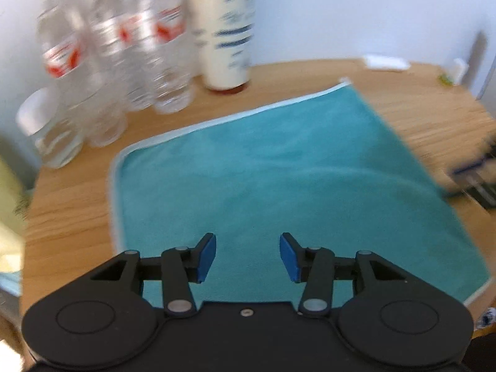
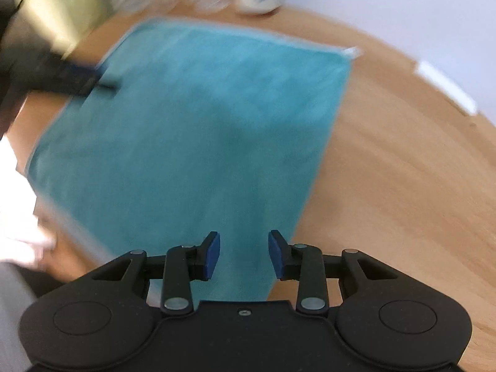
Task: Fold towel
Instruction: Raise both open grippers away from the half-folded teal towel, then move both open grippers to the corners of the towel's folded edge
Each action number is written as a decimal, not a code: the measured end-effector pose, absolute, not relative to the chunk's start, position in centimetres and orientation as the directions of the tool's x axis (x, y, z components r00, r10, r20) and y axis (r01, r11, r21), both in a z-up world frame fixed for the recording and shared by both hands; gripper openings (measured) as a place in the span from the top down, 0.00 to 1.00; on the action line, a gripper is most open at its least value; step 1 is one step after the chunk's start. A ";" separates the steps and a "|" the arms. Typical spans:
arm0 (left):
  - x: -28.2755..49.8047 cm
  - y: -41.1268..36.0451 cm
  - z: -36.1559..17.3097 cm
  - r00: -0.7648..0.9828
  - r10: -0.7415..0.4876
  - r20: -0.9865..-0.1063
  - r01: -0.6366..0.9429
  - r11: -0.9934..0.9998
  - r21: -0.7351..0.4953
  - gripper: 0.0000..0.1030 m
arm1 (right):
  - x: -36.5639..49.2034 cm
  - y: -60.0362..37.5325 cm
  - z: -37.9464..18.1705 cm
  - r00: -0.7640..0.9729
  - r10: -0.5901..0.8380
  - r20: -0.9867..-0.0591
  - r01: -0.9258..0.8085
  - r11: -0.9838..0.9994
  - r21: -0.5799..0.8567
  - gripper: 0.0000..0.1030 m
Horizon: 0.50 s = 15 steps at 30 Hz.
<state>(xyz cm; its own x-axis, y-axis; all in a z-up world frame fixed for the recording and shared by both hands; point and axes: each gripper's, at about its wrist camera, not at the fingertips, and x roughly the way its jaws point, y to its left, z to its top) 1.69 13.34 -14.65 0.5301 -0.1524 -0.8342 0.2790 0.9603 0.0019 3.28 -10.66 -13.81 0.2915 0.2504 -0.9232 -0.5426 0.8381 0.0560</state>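
Observation:
A teal towel (image 1: 279, 167) with a pale hem lies flat on the wooden table (image 1: 71, 217). My left gripper (image 1: 248, 255) hangs above the towel's near part, jaws apart, nothing between its blue pads (image 1: 206, 257). In the right wrist view the same towel (image 2: 192, 130) stretches away, and my right gripper (image 2: 244, 254) stands open over its near right edge, empty. The left gripper (image 2: 77, 77) shows as a dark blur at the towel's far left edge. The right gripper (image 1: 477, 170) is a blurred dark shape at the towel's right edge in the left wrist view.
Several clear plastic bottles (image 1: 124, 62) with red labels and a tall white bottle (image 1: 224, 31) stand behind the towel by the wall. A small white object (image 1: 386, 62) lies at the table's back right. Bare wood (image 2: 403, 186) lies right of the towel.

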 end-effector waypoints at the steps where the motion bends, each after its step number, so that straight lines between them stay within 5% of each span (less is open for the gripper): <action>1: 1.9 12.5 -14.7 0.531 -0.176 -0.829 0.286 0.958 -0.021 0.54 | 4.3 -10.7 -13.7 0.328 0.242 -0.913 -0.521 0.853 0.039 0.62; 8: 3.2 7.8 -15.1 0.551 -0.277 -0.787 0.292 0.948 -0.129 0.54 | 12.5 -10.6 -14.2 0.433 0.249 -0.866 -0.338 0.936 0.099 0.62; 15: 3.5 5.7 -17.7 0.497 -0.208 -0.843 0.276 0.958 -0.073 0.54 | 13.9 -8.8 -15.7 0.420 0.289 -0.860 -0.449 0.890 0.080 0.68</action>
